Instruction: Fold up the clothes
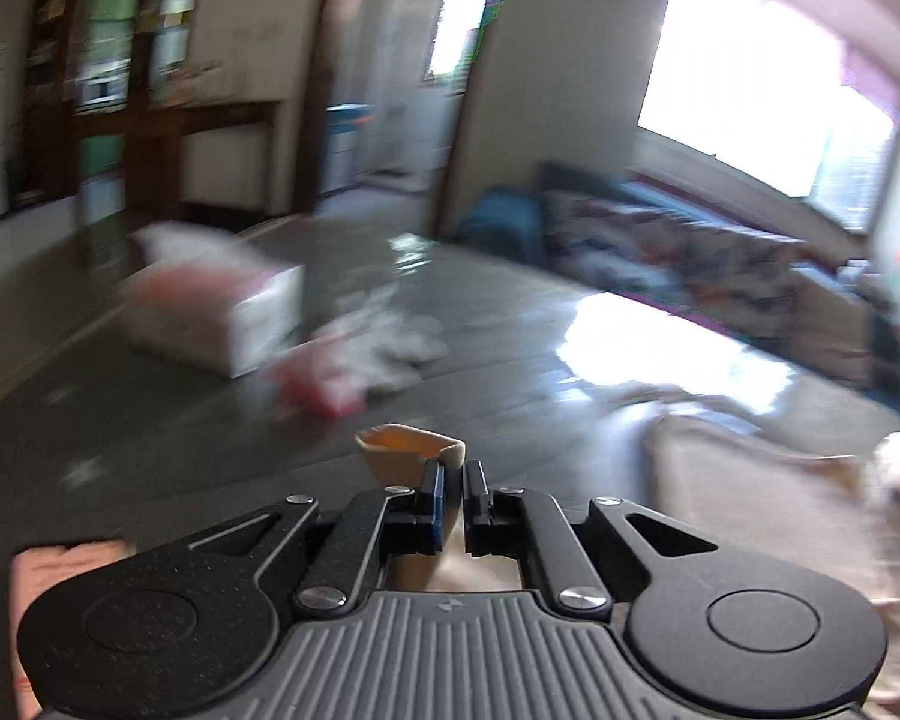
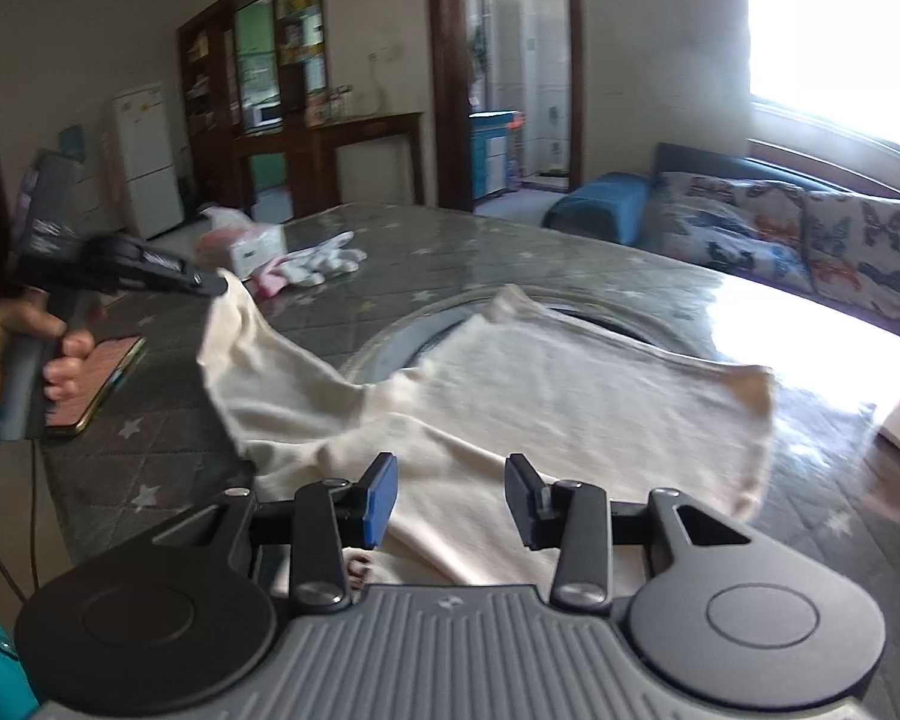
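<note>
A cream garment [image 2: 510,396], soft, light and limp, is spread on the tabletop [image 2: 168,420]. One corner is pinched by the left gripper [image 1: 453,483]; the right gripper [image 2: 450,498] is held open above the near hem, best grasped at corners.

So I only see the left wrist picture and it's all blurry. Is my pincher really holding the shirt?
Observer: Yes. The right wrist view shows the left gripper shut on a corner of the cream shirt, lifting it off the table.
Operator: What's the other pincher doing?
Observer: The right gripper is open, just above the shirt's near edge, holding nothing.
Operator: What's the pink thing by my pincher?
Observer: A phone in a pinkish case, flat on the table beside your hand.
</note>
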Motion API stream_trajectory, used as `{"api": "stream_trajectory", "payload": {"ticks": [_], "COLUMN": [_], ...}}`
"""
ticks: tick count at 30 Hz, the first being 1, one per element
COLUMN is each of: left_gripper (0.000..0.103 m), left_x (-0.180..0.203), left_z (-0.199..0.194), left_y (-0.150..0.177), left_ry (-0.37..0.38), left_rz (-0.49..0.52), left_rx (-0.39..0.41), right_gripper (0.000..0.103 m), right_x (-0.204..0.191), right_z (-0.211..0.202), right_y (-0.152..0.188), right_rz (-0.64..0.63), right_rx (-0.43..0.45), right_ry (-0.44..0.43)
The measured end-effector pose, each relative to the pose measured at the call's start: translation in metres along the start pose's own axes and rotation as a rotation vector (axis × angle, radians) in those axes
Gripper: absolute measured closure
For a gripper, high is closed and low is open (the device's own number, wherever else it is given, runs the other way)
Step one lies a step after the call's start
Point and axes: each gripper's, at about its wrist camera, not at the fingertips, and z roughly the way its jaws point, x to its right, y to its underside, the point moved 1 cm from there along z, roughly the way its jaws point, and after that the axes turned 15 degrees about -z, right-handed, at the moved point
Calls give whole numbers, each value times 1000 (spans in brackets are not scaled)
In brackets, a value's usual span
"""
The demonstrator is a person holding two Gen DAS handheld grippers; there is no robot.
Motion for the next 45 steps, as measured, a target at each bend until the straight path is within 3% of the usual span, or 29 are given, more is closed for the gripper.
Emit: {"api": "stream_trajectory", "payload": {"ticks": [8, 13, 17, 22, 24, 25, 30, 33, 37, 45], "left_gripper": [97, 97, 96, 88, 79, 74, 69, 68, 68, 68], "left_x": [105, 157, 183, 185, 179, 173, 129, 98, 67, 50], "left_z": [-19, -10, 3, 11, 8, 5, 7, 14, 20, 32], "left_y": [18, 55, 94, 129, 132, 129, 101, 84, 74, 73], "left_ry": [348, 486, 543, 541, 541, 535, 437, 350, 291, 251], "left_rz": [137, 225, 285, 378, 398, 402, 364, 318, 290, 271], "left_rx": [-91, -190, -308, -419, -434, -423, -366, -345, -347, -380], "right_gripper": [63, 63, 63, 63, 63, 63, 64, 64, 65, 88], "right_x": [32, 53, 61, 68, 70, 70, 64, 61, 55, 51], "right_z": [-31, -47, -51, -50, -48, -46, -19, 2, 26, 40], "right_y": [25, 50, 66, 71, 68, 67, 54, 51, 52, 55], "right_rz": [106, 189, 229, 248, 253, 254, 241, 243, 243, 230], "right_rx": [14, -1, -28, -35, -27, -26, -42, -69, -106, -149], "right_ry": [103, 169, 193, 200, 187, 180, 114, 79, 66, 75]}}
